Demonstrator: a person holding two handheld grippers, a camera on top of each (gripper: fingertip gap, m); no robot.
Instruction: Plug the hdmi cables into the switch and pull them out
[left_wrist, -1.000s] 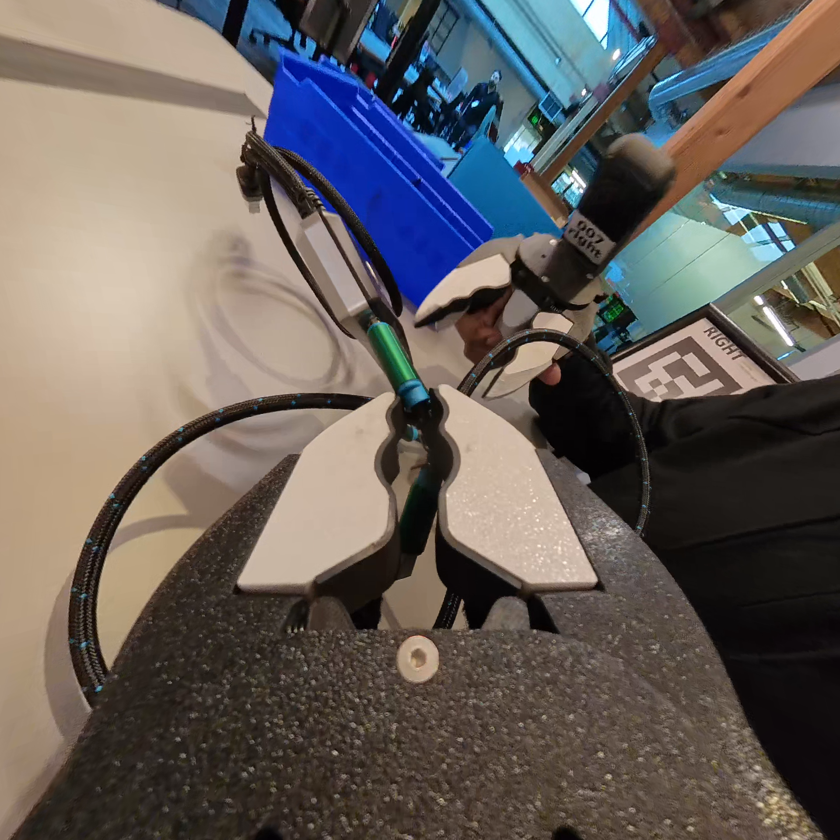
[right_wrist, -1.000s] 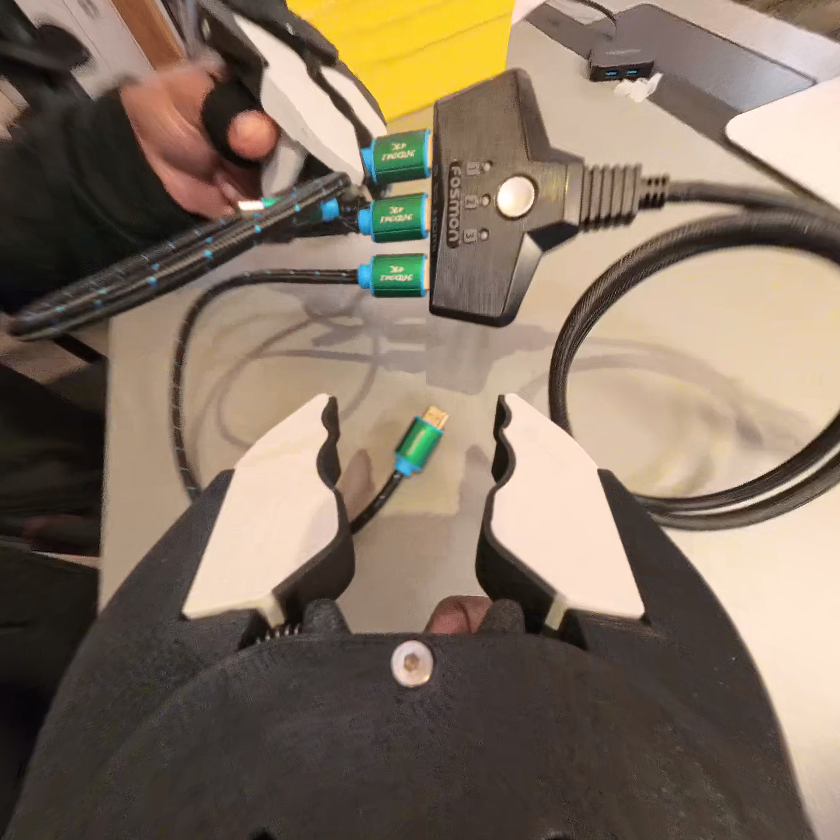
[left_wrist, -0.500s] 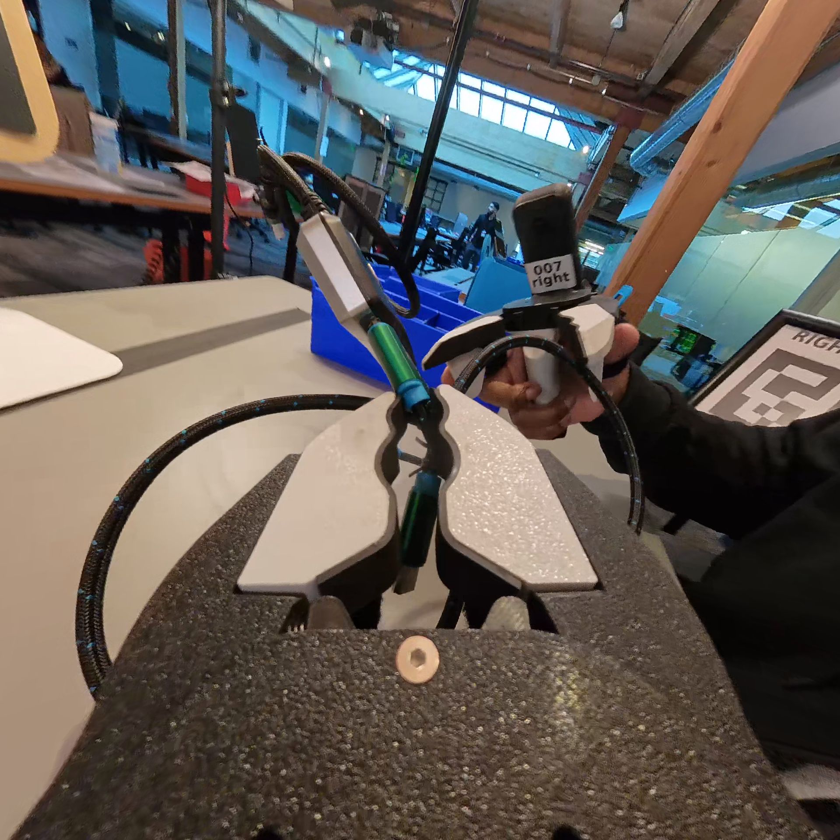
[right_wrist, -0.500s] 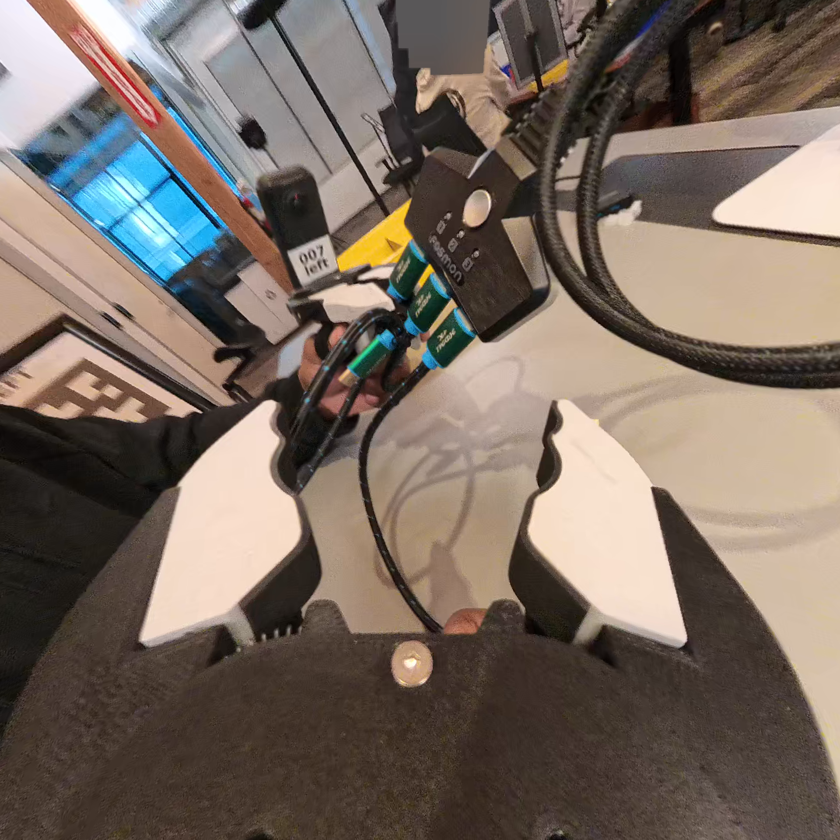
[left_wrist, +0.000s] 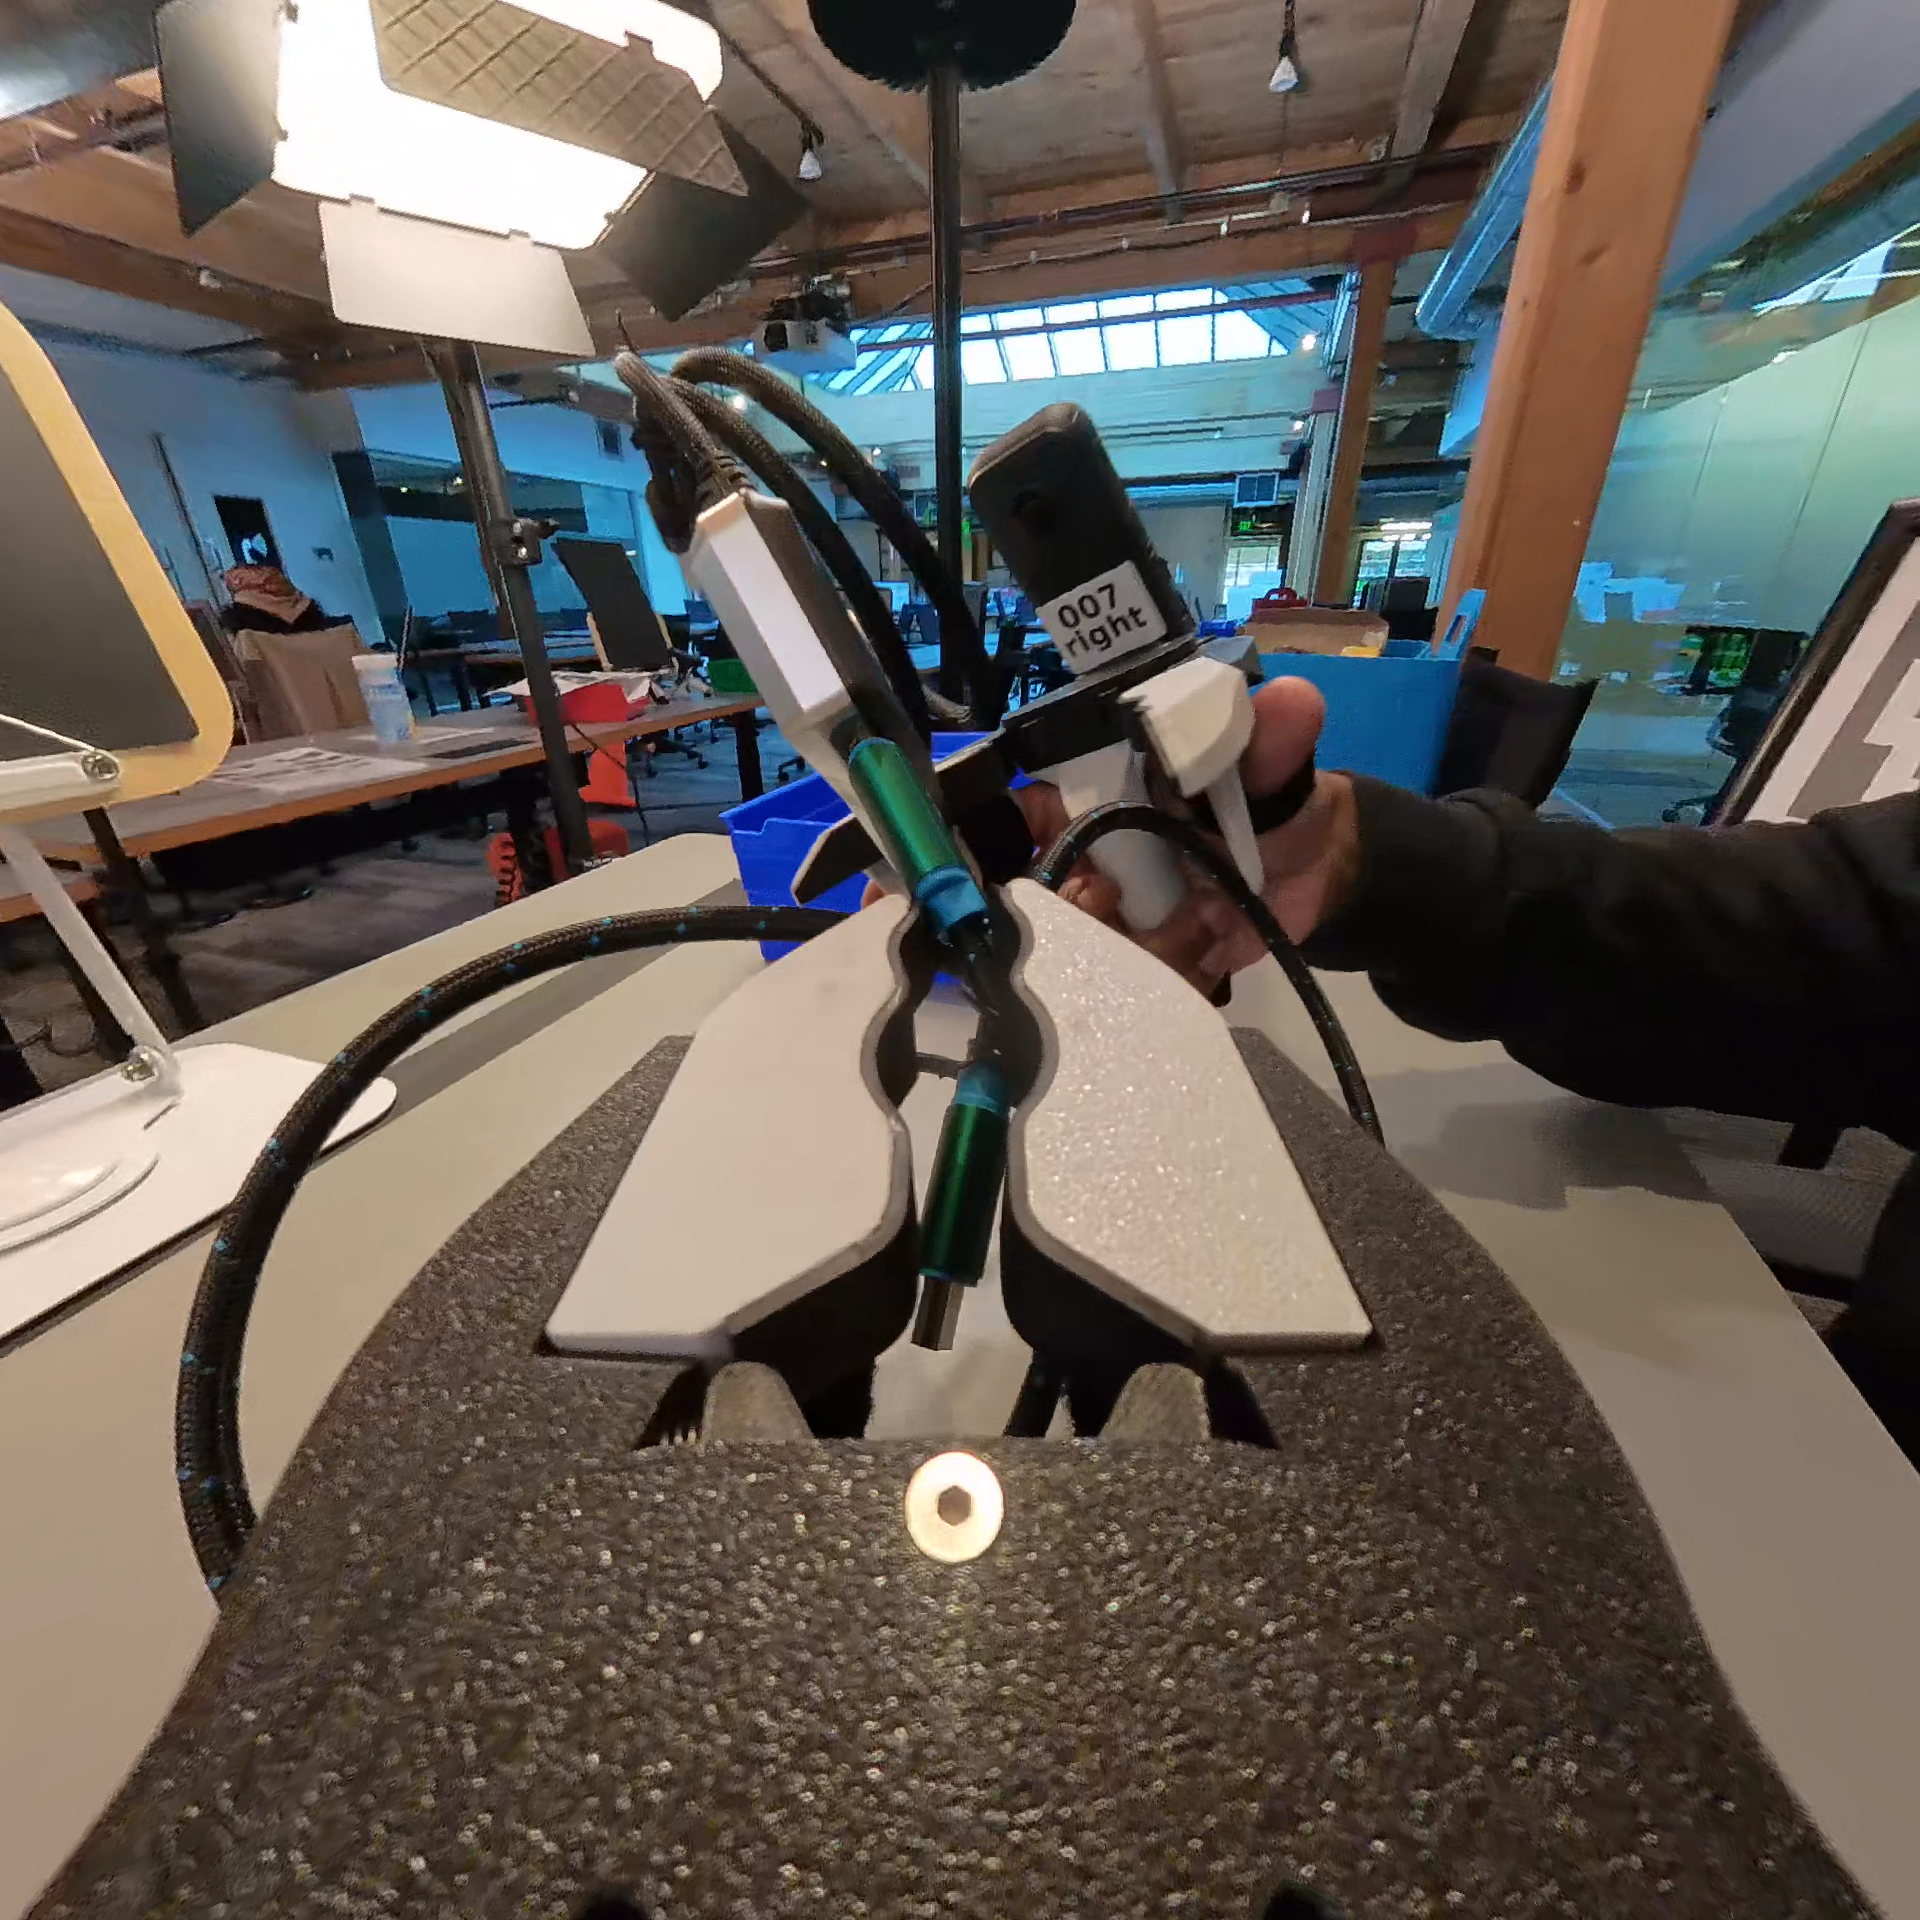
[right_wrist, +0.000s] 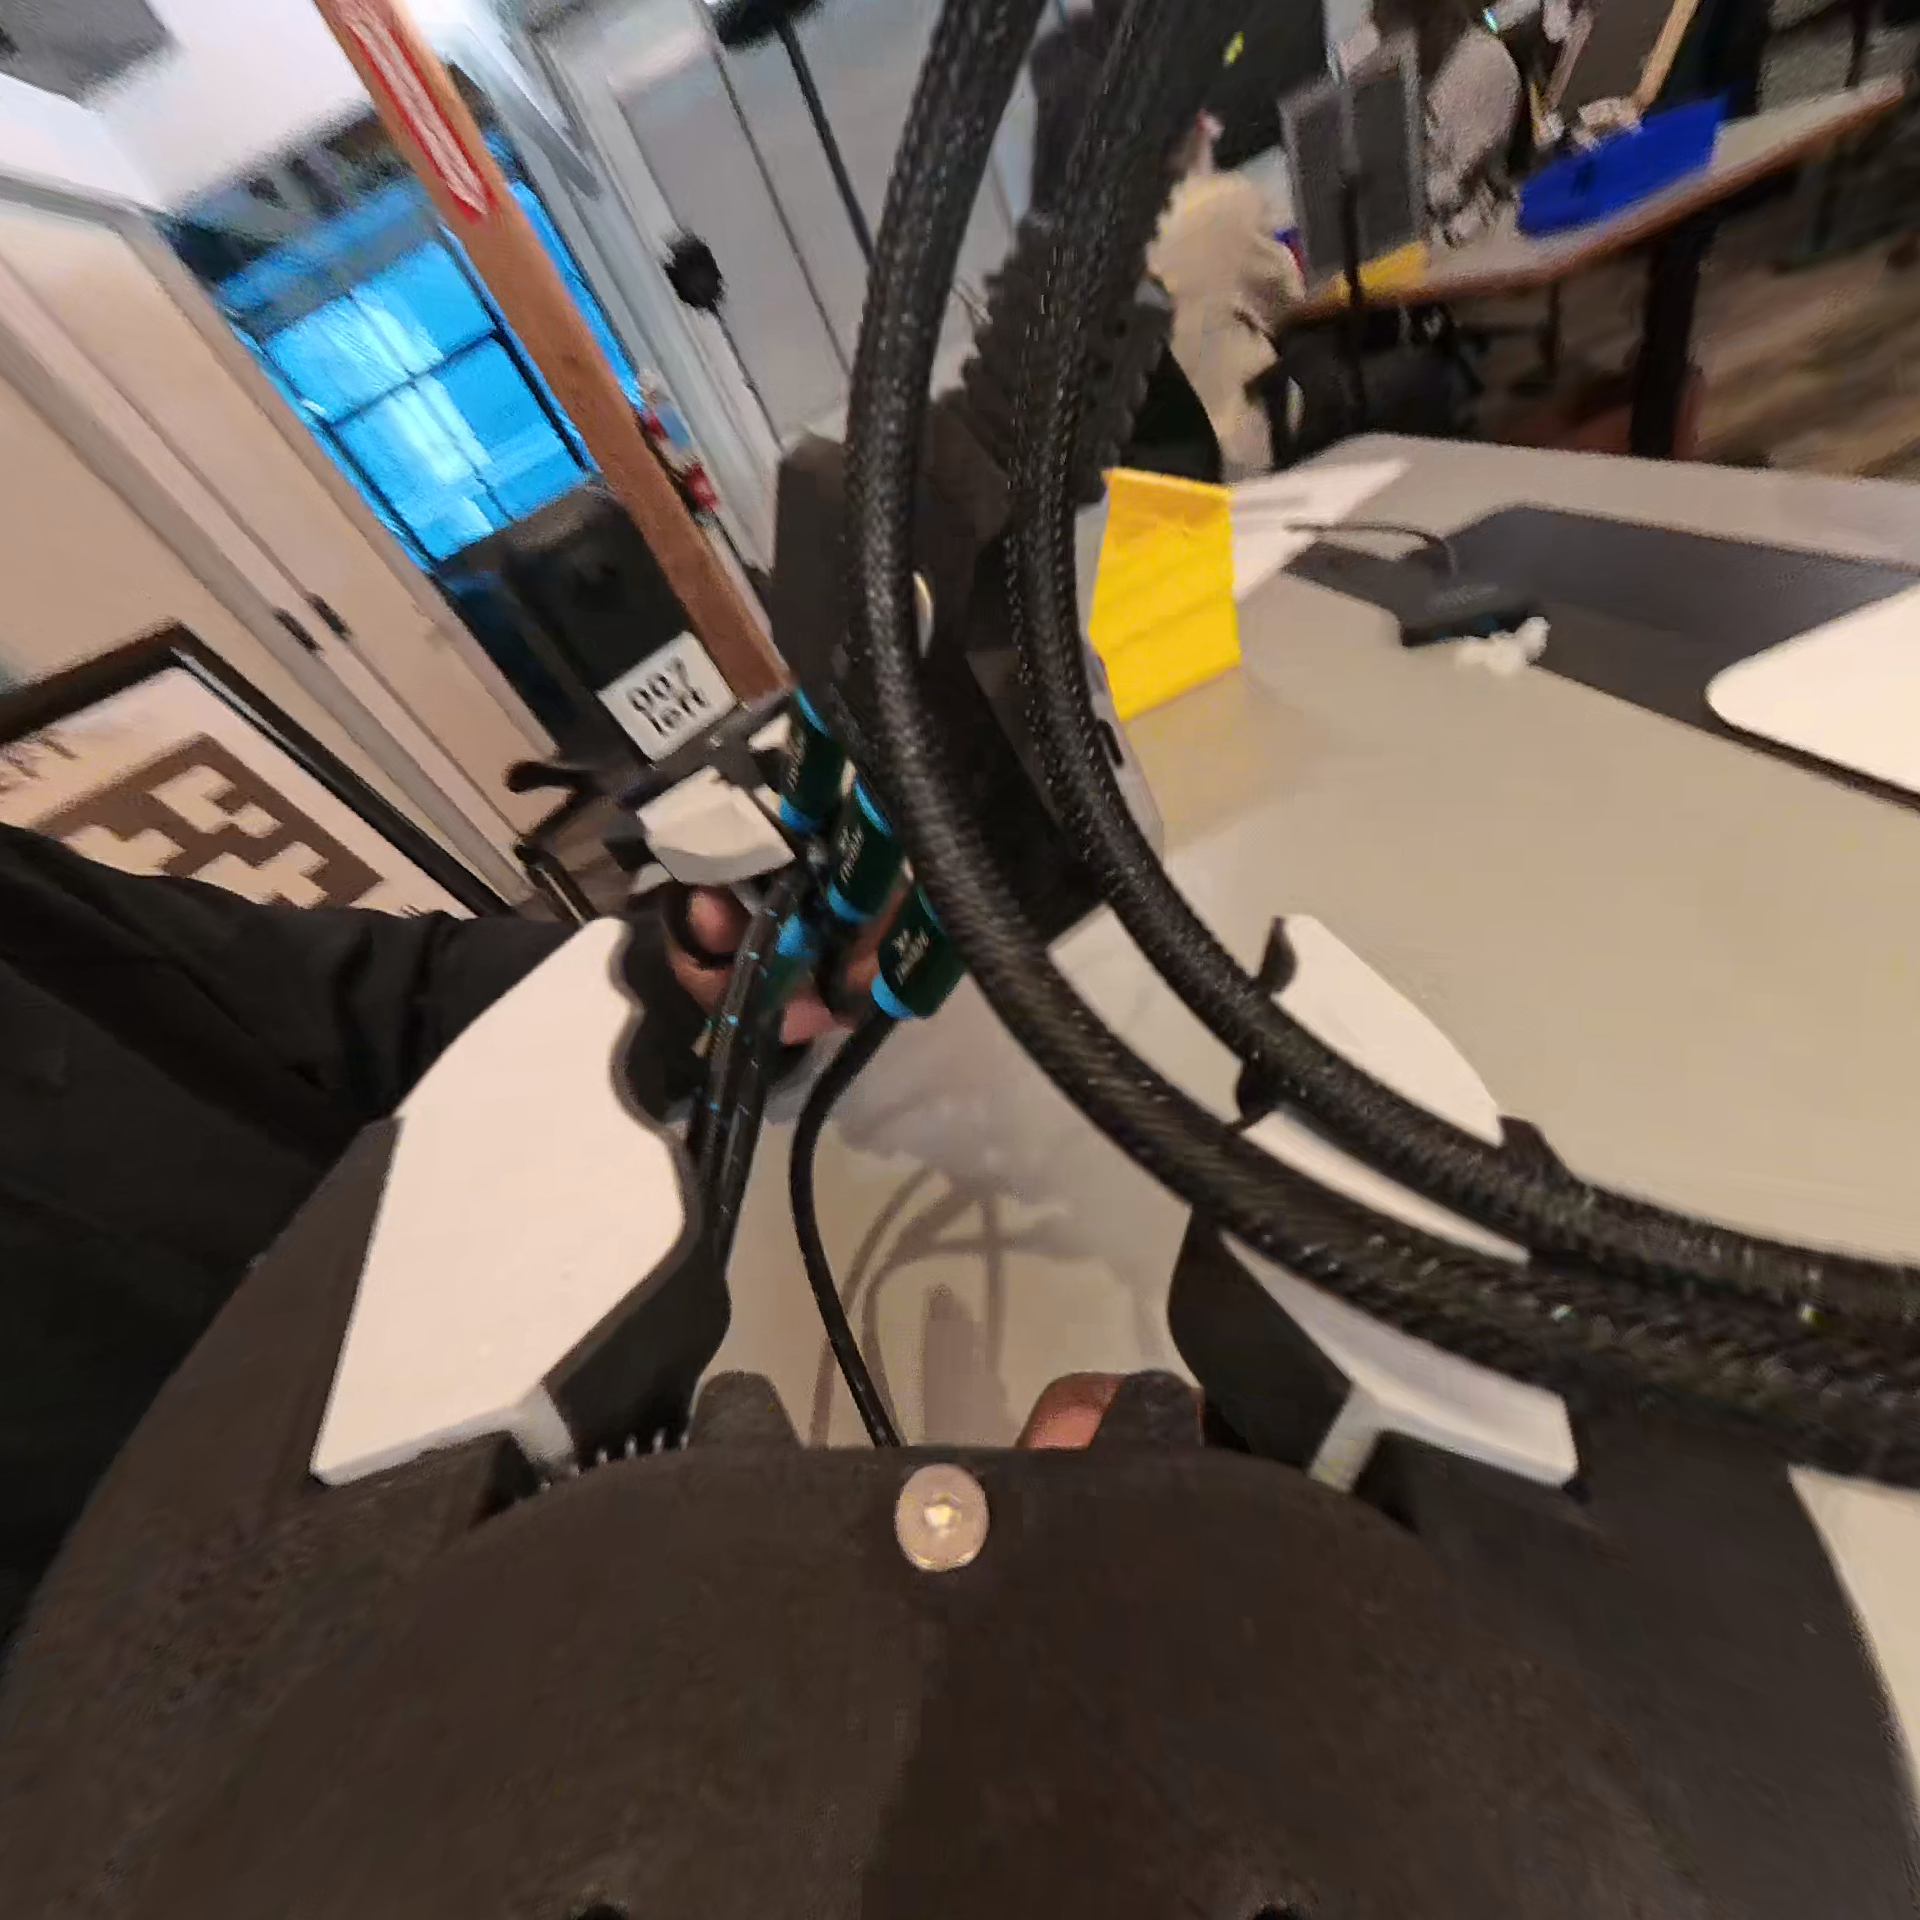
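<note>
HDMI switch (left_wrist: 774, 613) hangs midair by its plugged cables | my left tongs (left_wrist: 961, 940) pinch braided HDMI cable (left_wrist: 977, 966) | my right tongs (right_wrist: 951, 997) gape apart

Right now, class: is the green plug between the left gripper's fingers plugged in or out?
Out. The green plug hangs free, its metal tip bare, away from the switch.

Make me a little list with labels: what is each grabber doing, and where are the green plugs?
left gripper: shut on thin cables just behind a plug
right gripper: open, holding nothing
switch: lifted off the table, hanging from the held cables
green plugs: three in the switch
loose green plug: dangling between the left fingers
thick black cable: loops across the right gripper
</note>
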